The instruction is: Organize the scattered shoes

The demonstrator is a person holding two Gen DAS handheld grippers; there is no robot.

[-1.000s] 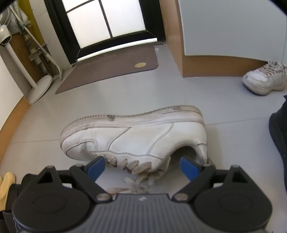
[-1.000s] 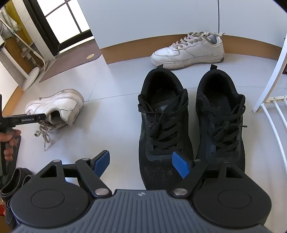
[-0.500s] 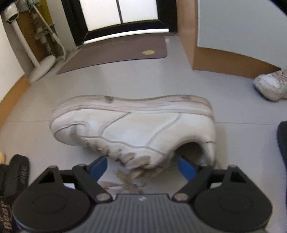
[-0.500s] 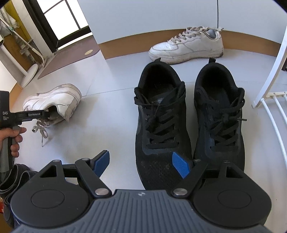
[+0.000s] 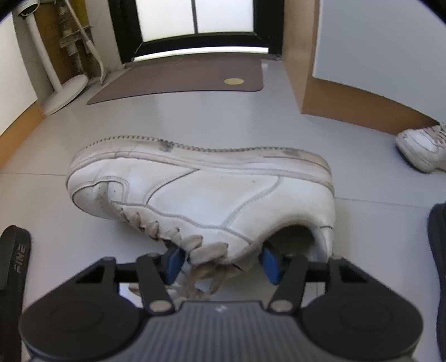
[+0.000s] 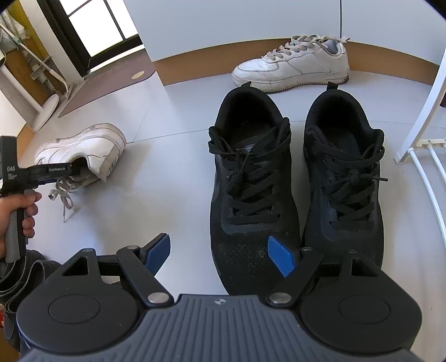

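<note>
White sneaker [image 5: 200,195] lies tipped on its side at our twelve o'clock, left gripper [image 5: 220,260] jaws closing around its laced throat; we should pinch firmly before lifting, while the right gripper [image 6: 220,253] gapes unladen.

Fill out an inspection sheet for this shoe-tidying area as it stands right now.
Surface: pale tiled floor, brown doormat.
Job's things: tipped white sneaker on its side; upright white sneaker by the wall; black pair side by side.
Clutter: dark straps at the floor's edge.
Grippers: left gripper has just been closing on the tipped sneaker's tongue and collar; right gripper open, empty, above the black pair.
Cables: thin cord on the wall.
Surroundings: glass door, fan stand, white rack.
</note>
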